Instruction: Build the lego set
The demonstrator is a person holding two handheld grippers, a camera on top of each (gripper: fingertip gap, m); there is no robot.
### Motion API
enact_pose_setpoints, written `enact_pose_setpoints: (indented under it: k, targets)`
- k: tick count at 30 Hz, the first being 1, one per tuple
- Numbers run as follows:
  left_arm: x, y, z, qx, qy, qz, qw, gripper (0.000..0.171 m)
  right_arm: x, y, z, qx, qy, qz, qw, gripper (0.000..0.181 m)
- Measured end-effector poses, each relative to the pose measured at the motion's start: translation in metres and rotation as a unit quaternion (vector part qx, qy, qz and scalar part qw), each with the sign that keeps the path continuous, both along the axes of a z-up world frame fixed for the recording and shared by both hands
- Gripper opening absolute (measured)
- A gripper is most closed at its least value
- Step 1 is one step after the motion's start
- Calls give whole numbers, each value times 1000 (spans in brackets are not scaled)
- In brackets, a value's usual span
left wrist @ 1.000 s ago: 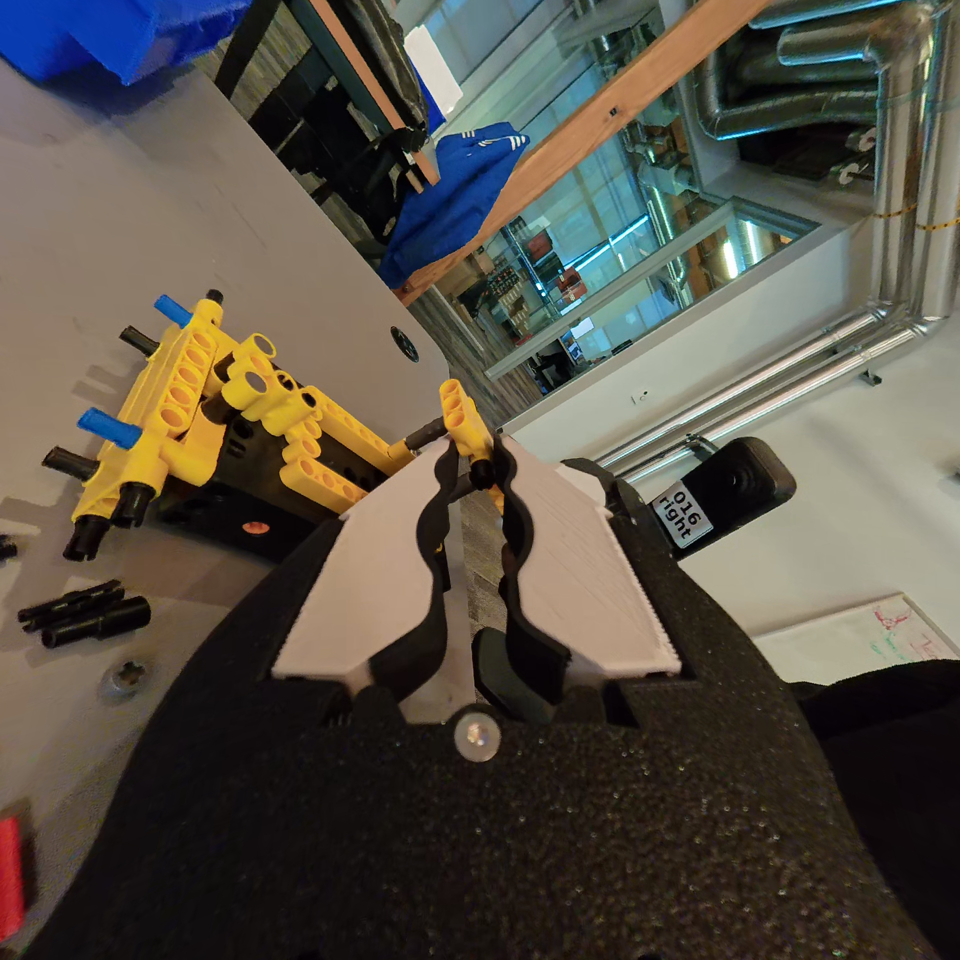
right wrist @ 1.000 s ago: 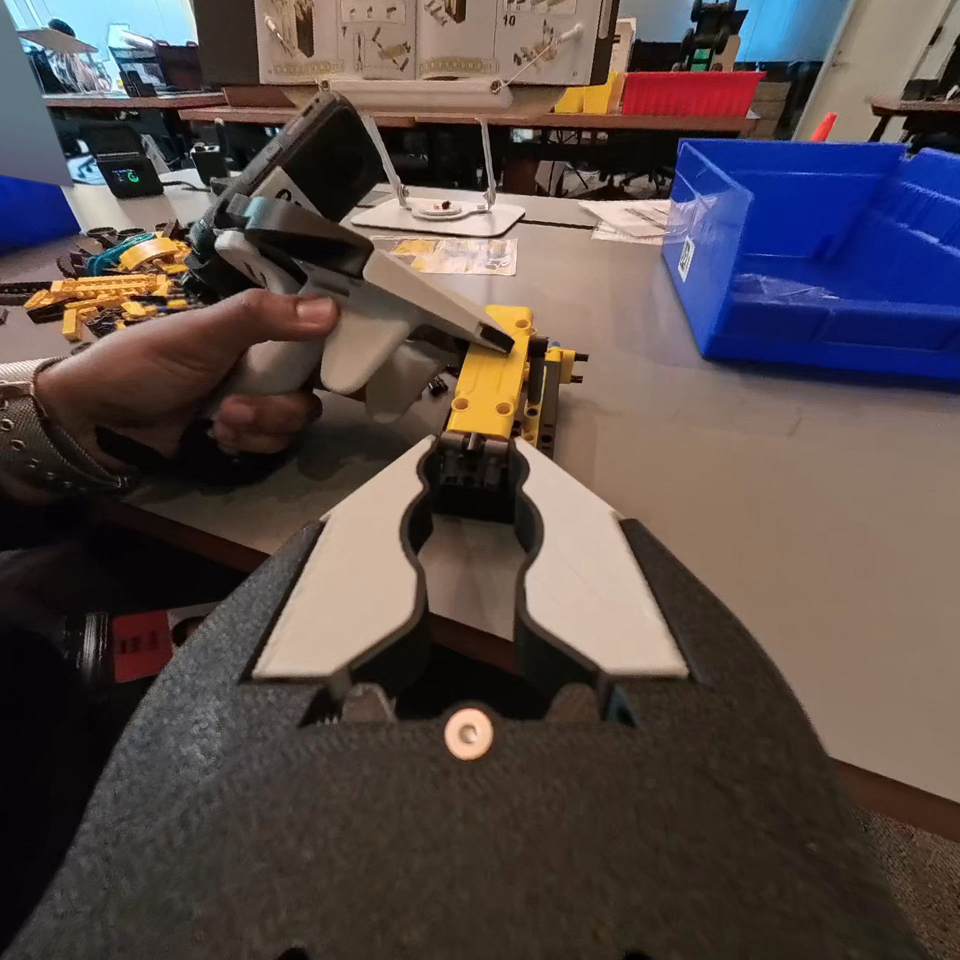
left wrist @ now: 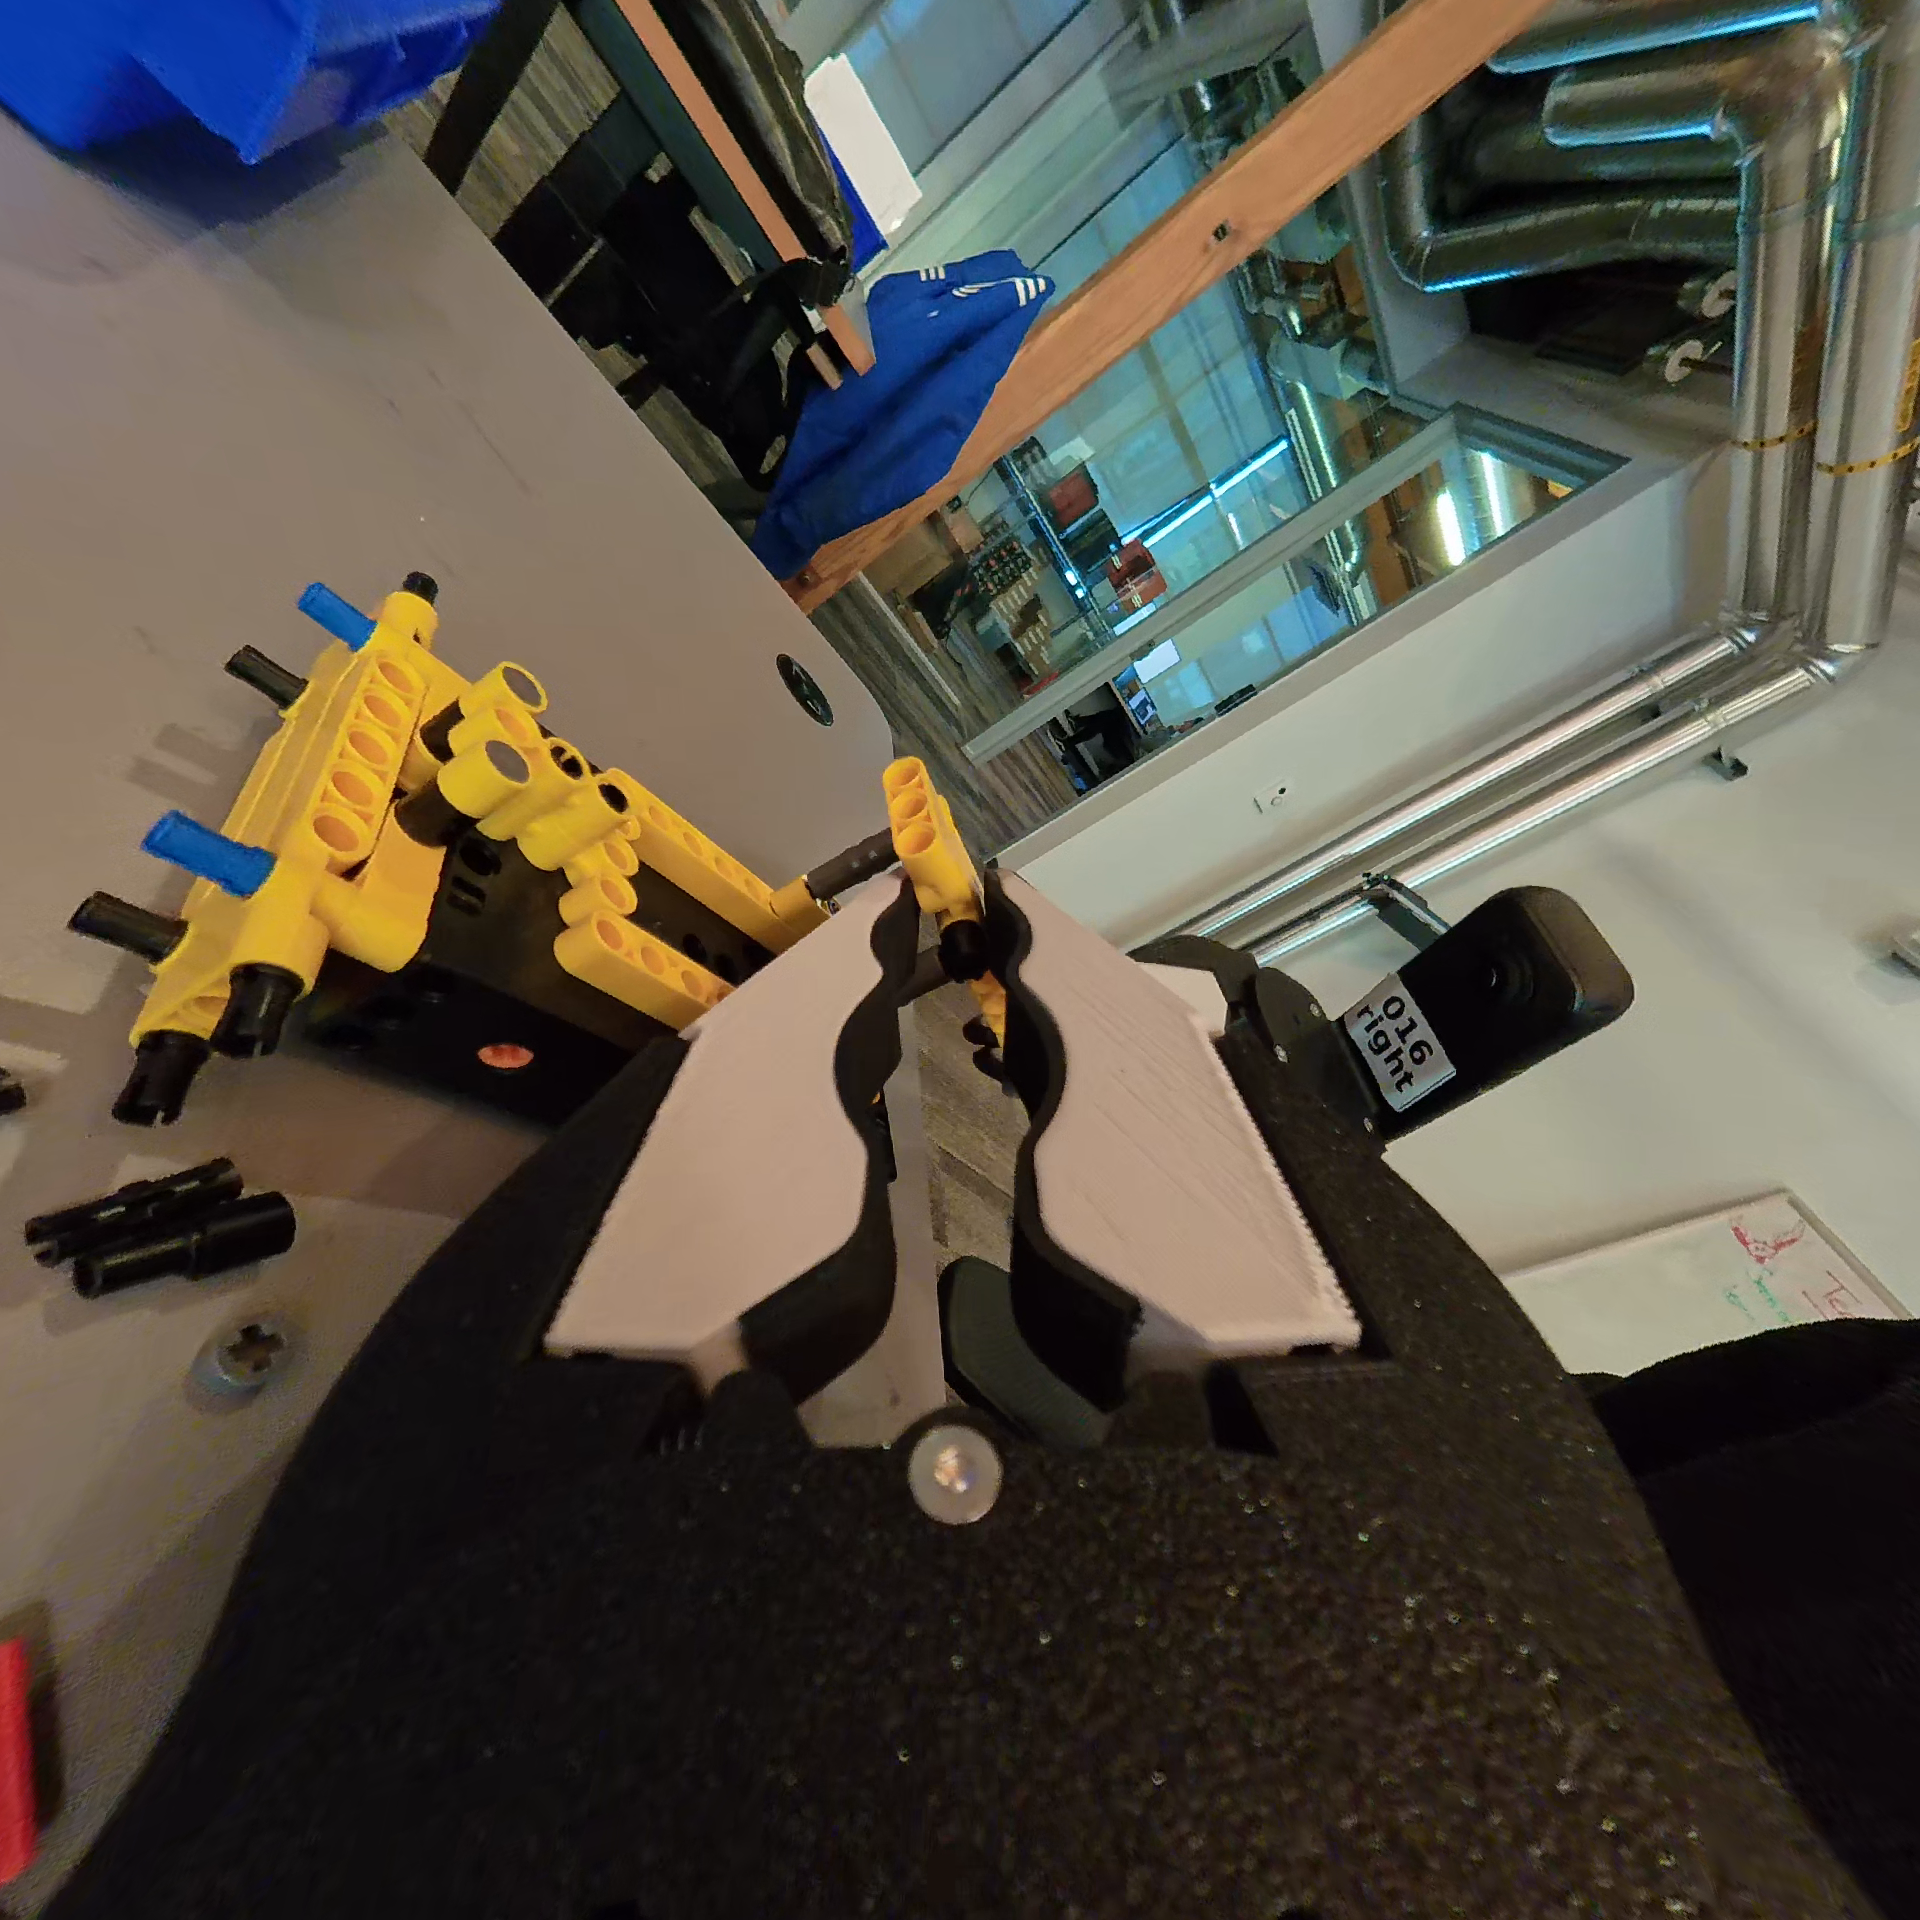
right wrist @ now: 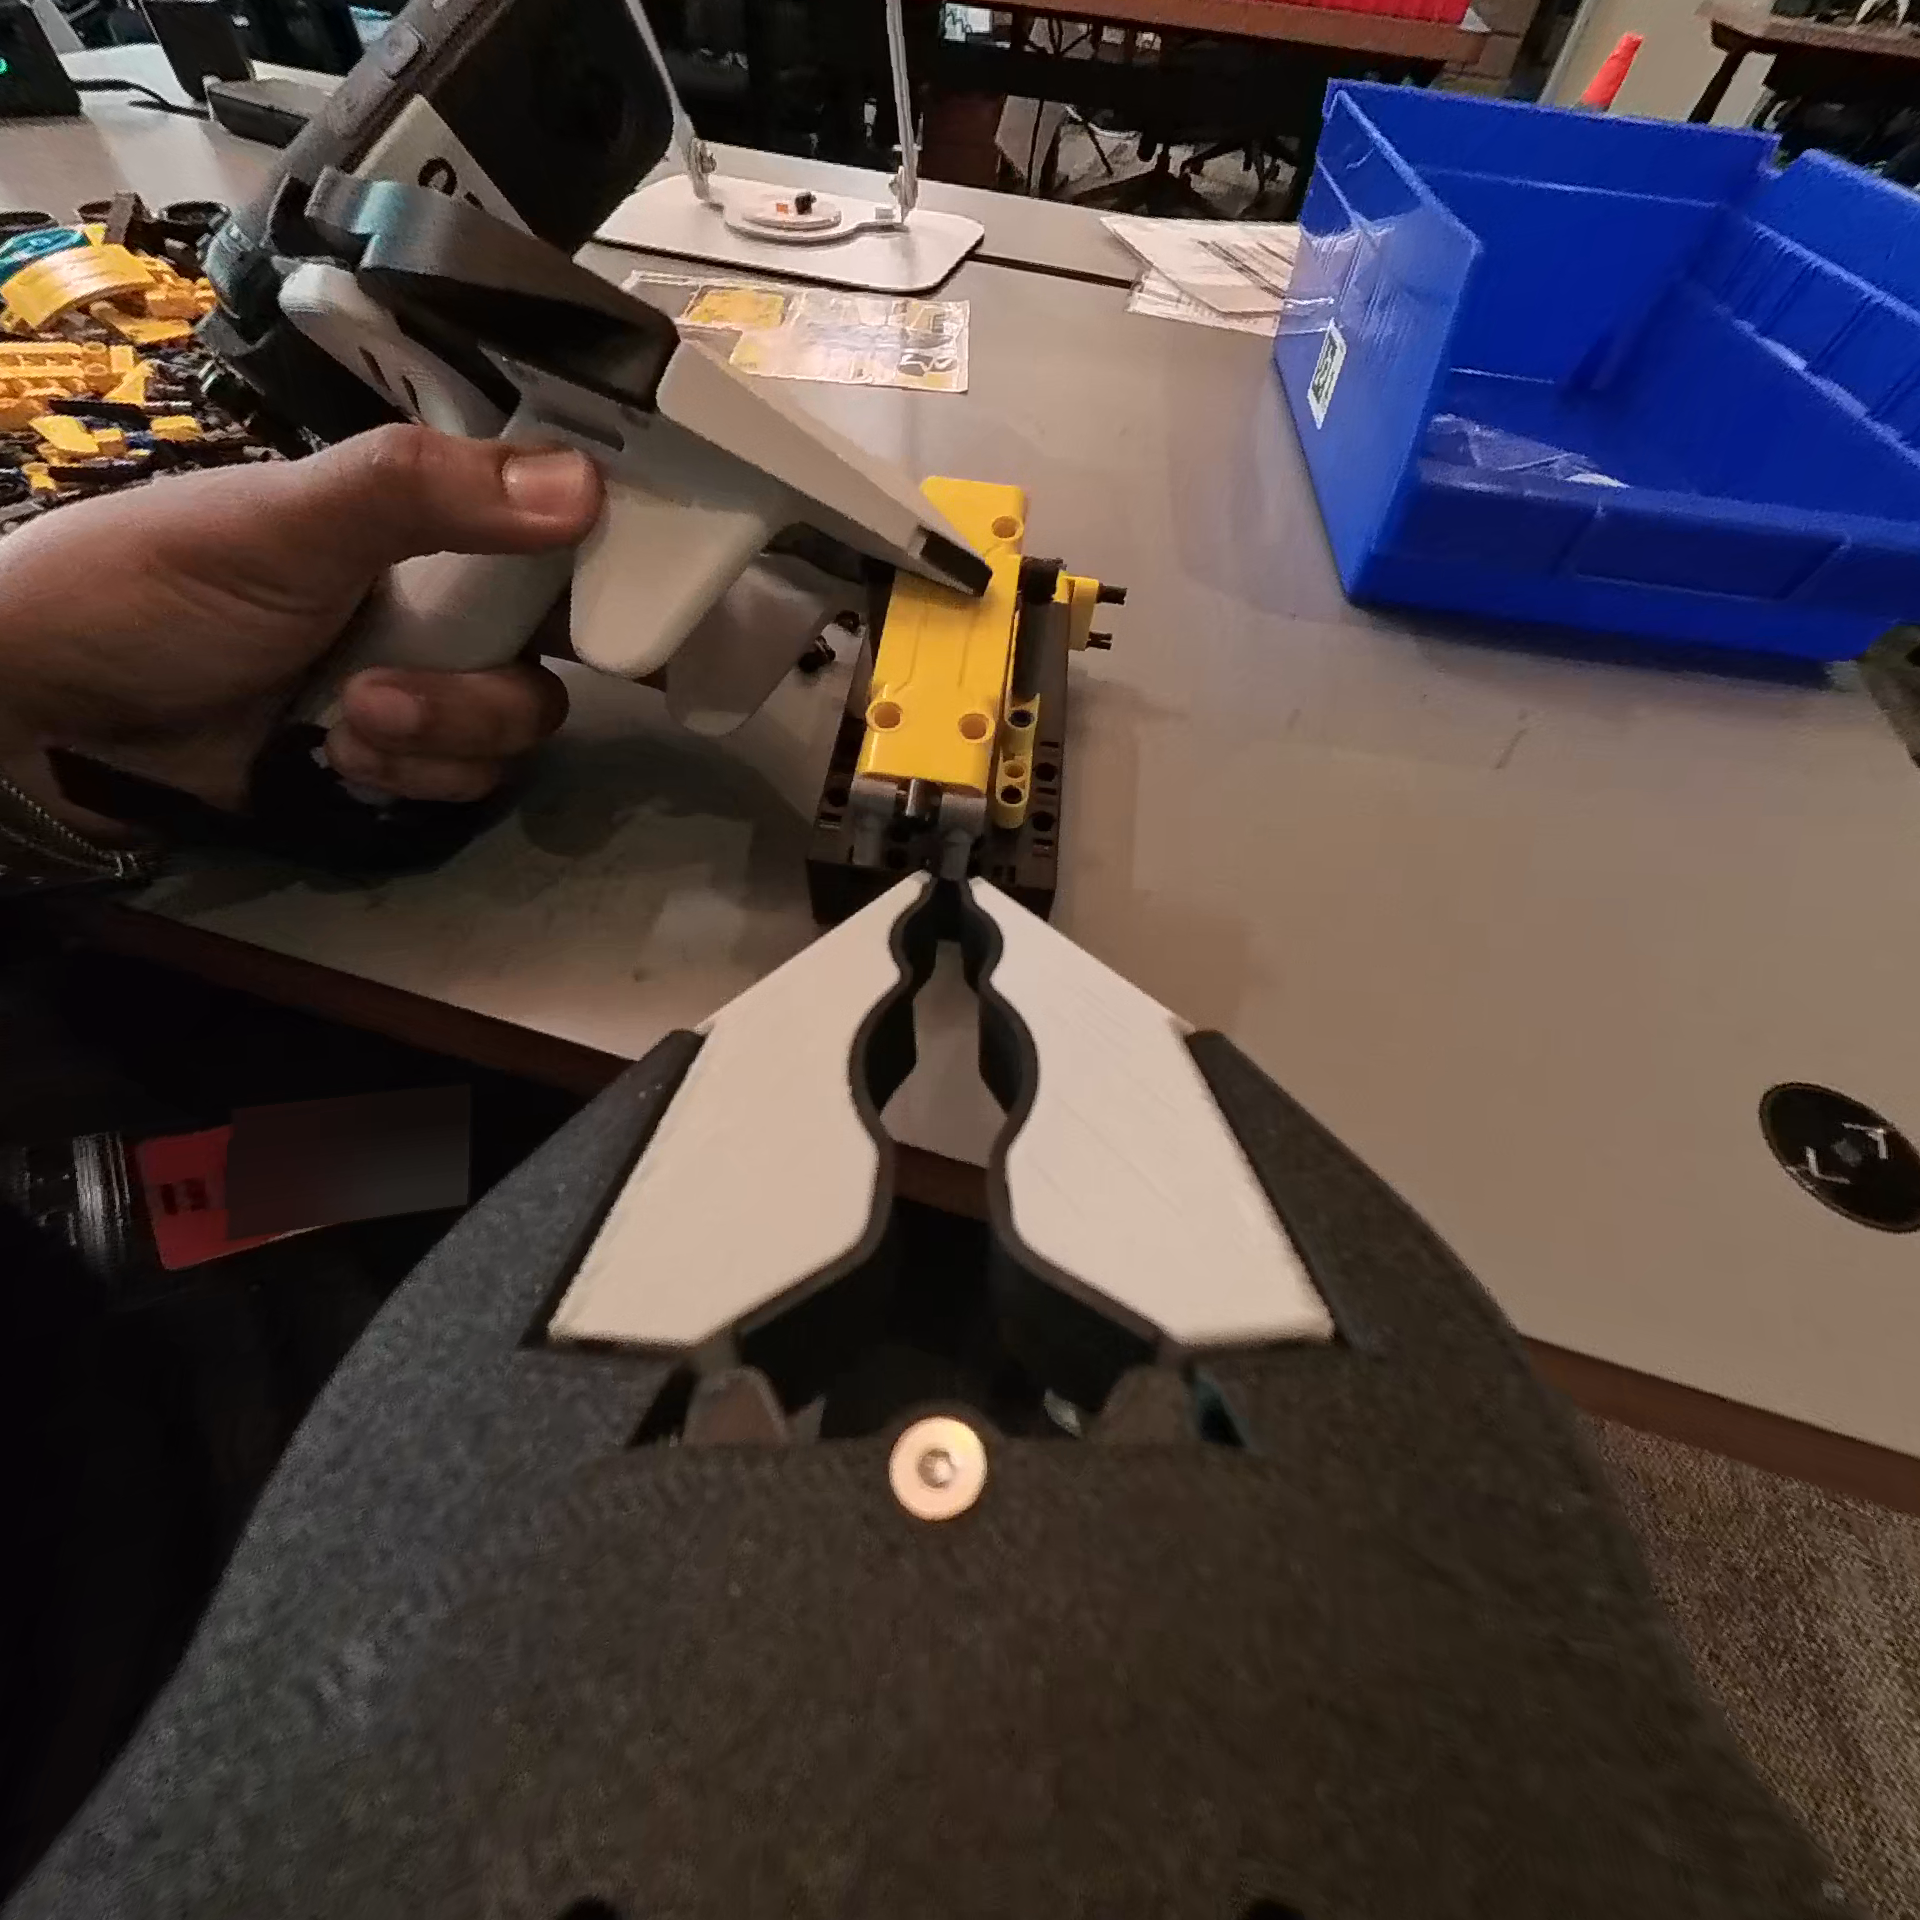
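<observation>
The landmark is the yellow and black brick assembly [right wrist: 940, 717], standing on the grey table [right wrist: 1403, 831] near its front edge. Its long axis runs away from the right gripper [right wrist: 943, 883], roughly in line with that gripper's fingers. The right gripper's jaws are drawn nearly together at the near end of the assembly, and a thin dark grey stub projecting from that end lies between the tips; they appear to pinch it, though the contact is small and blurred, so the grip is probable rather than certain. The left gripper [right wrist: 961, 566], carried in a person's hand [right wrist: 291, 613], comes in from the left of the assembly and bears on its far, upper end. In the left wrist view, the left gripper [left wrist: 951, 904] has its jaws closed on a short yellow beam [left wrist: 928, 836] at the assembly's [left wrist: 447, 831] near corner, with a black pin just below it inside the gap. Both grippers are therefore at the assembly, the right at the near end and the left at the far end. Beside the assembly in that view, on its table side, lie loose black pins [left wrist: 156, 1226]. A blue bin [right wrist: 1621, 395] stands well to the right of the assembly. A heap of loose yellow and black parts [right wrist: 94, 353] lies well to its left, behind the hand. A printed sheet [right wrist: 821, 327] lies beyond it.
</observation>
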State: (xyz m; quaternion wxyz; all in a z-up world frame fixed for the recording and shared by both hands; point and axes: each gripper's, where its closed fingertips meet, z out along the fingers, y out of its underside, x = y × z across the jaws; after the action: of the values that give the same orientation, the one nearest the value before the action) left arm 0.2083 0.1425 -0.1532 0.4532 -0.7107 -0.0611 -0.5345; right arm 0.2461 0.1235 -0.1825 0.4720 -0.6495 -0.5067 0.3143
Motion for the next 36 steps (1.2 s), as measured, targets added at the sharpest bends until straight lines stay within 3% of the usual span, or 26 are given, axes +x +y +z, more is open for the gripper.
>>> enact_pose_setpoints:
  k: [8, 13, 18, 22, 27, 30, 36]
  targets:
    - [-1, 0, 0, -2, -5, -3, 1000, 11, -2, 1, -3, 17, -9, 15, 1000, 2]
    - [0, 0, 1, -5, -16, -10, 1000, 11, 3, 1, 2, 17, -4, 60, 998, 9]
    - [0, 0, 1, -6, -23, -16, 1000, 11, 5, 1, 12, -38, 34, 183, 982, 22]
    - [0, -1, 2, -2, -14, -10, 1000, 12, 5, 2, 11, -116, 8, 304, 946, 23]
    - [-18, -21, 25, 42, -1, 59, 997, 48, -1, -1, 12, -136, -42, 410, 901, 23]
    - [-12, -48, 28, 60, 65, 83, 993, 48, 0, -2, 6, -125, -66, 457, 878, 22]
    - [24, -57, -12, 45, 267, 92, 958, 47, 0, -6, 4, -155, -68, 520, 837, 21]
